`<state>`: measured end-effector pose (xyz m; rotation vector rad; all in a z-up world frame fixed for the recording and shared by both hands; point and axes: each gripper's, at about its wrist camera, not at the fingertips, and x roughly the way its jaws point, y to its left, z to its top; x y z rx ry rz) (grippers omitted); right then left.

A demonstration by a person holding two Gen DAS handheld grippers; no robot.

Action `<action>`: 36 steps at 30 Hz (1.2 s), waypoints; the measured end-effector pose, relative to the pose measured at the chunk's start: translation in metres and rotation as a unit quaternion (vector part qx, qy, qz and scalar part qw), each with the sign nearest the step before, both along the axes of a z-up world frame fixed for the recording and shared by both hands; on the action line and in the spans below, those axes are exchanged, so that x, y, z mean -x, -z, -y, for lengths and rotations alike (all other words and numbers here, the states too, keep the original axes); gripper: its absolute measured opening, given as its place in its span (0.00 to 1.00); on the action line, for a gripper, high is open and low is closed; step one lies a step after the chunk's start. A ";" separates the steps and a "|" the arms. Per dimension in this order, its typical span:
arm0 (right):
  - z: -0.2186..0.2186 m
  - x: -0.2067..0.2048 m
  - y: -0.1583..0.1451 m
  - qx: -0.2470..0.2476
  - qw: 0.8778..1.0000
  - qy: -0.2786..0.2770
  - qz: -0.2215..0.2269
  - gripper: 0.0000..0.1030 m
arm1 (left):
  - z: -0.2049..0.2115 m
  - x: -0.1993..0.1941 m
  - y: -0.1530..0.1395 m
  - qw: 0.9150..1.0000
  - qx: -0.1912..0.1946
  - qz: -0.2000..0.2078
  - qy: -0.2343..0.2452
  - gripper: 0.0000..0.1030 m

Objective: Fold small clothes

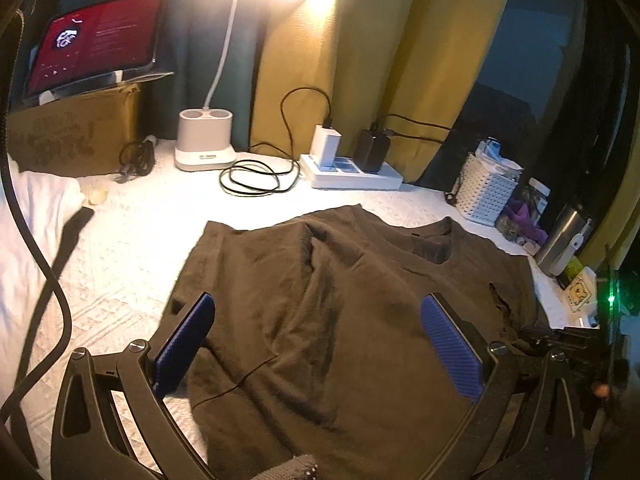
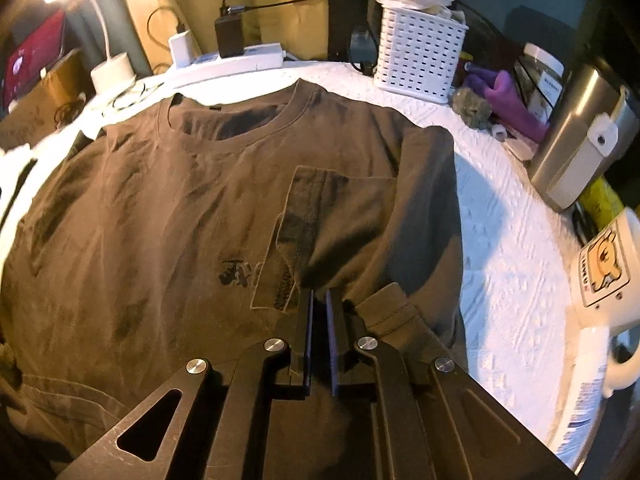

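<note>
Behind brown T-shirt point(image 2: 168, 208): basket point(image 2: 420, 60), power strip point(image 1: 352, 174); right gripper point(image 2: 319, 300) pinched together at sleeve fold, left gripper point(image 1: 316, 328) apart.

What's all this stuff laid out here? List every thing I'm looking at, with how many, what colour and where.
Brown cotton T-shirt: one, brown, spread flat on the bedcover, right sleeve folded inward.
White textured bedcover: one, white, under everything.
White desk lamp: one, white, lit, at the back.
Red-screened tablet: one, propped on the box, back left.
Brown cardboard box: one, brown, back left.
White power strip: one, white, at the back, holding one white and one black charger.
White plastic slotted basket: one, white, back right.
Steel flask: one, silver, right edge.
White cartoon mug: one, white, right edge.
Left gripper: one, black with blue pads, open above the shirt.
Right gripper: one, black, shut at the folded sleeve.
</note>
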<state>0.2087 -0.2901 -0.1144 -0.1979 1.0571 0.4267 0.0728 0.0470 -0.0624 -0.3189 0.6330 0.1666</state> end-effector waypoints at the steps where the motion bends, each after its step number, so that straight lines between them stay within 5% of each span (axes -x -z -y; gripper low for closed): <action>1: 0.004 -0.001 0.000 -0.017 1.000 0.008 -0.006 0.07 | 0.000 0.001 0.000 1.000 -0.004 0.001 0.000 0.99; 5: 0.004 -0.003 0.000 -0.034 0.999 0.024 -0.017 0.08 | 0.000 0.005 0.000 1.000 -0.017 0.002 0.006 0.99; 7: -0.006 0.000 -0.001 -0.025 1.000 0.014 -0.014 0.18 | -0.001 0.005 0.002 1.000 -0.015 -0.002 0.010 0.99; 8: -0.011 0.002 0.000 -0.039 0.999 -0.001 -0.021 0.43 | -0.001 0.005 0.002 1.000 -0.014 -0.003 0.013 0.99; 9: -0.015 0.003 0.001 -0.054 0.998 -0.015 -0.031 0.78 | 0.000 0.005 0.003 1.000 -0.015 -0.004 0.014 0.99; 11: -0.032 0.010 0.005 -0.044 0.998 -0.037 -0.034 0.97 | 0.000 0.006 0.003 1.000 -0.017 -0.002 0.016 0.99; 23: -0.038 -0.021 -0.026 -0.030 0.999 -0.025 0.021 0.96 | -0.007 0.011 0.007 1.000 -0.014 -0.002 0.023 0.99; 27: -0.050 -0.039 -0.017 -0.019 0.999 -0.040 0.017 0.59 | -0.007 0.009 0.010 1.000 -0.014 -0.007 0.023 0.99; 36: -0.051 -0.059 0.002 0.001 0.999 -0.036 0.018 0.17 | -0.013 0.003 0.018 1.000 -0.008 -0.023 0.019 0.99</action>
